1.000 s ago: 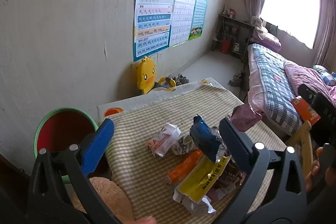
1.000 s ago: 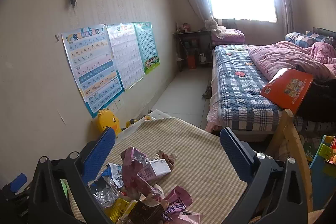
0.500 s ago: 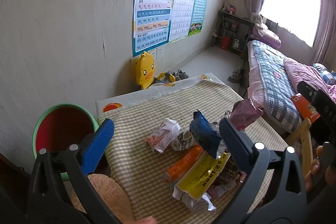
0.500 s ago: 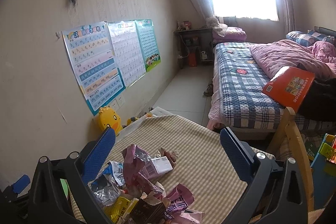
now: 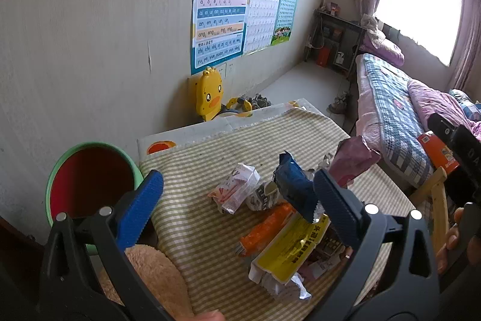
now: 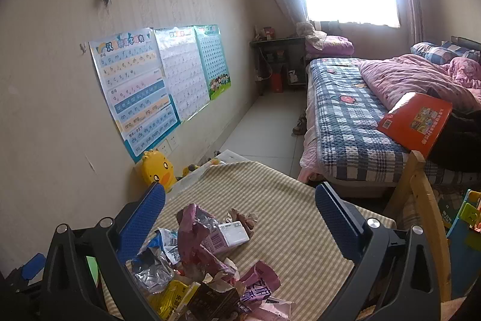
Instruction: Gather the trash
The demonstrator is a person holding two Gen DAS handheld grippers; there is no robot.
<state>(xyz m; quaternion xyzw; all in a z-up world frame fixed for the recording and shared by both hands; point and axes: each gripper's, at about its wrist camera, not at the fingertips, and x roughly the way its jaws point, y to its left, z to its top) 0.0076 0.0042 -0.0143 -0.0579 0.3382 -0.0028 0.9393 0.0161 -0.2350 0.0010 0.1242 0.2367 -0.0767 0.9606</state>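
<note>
A pile of snack wrappers lies on a striped cloth table (image 5: 210, 158): a yellow wrapper (image 5: 288, 251), an orange packet (image 5: 267, 227), a blue wrapper (image 5: 293, 185), a white carton (image 5: 237, 188) and a purple wrapper (image 5: 351, 164). A green bin with a red inside (image 5: 90, 182) stands left of the table. My left gripper (image 5: 237, 200) is open and empty above the pile. My right gripper (image 6: 240, 212) is open and empty above the table; purple wrappers (image 6: 195, 230) and a small carton (image 6: 231, 235) lie below it.
A tan plush toy (image 5: 156, 276) lies at the table's near left corner. A yellow duck toy (image 5: 209, 94) stands by the postered wall. A bed (image 6: 345, 116) with an orange box (image 6: 415, 122) is to the right. A wooden frame (image 6: 418, 188) stands beside the table.
Both grippers have drifted slightly; the views have shifted a little. Both grippers stay open and empty, and the trash has not moved.
</note>
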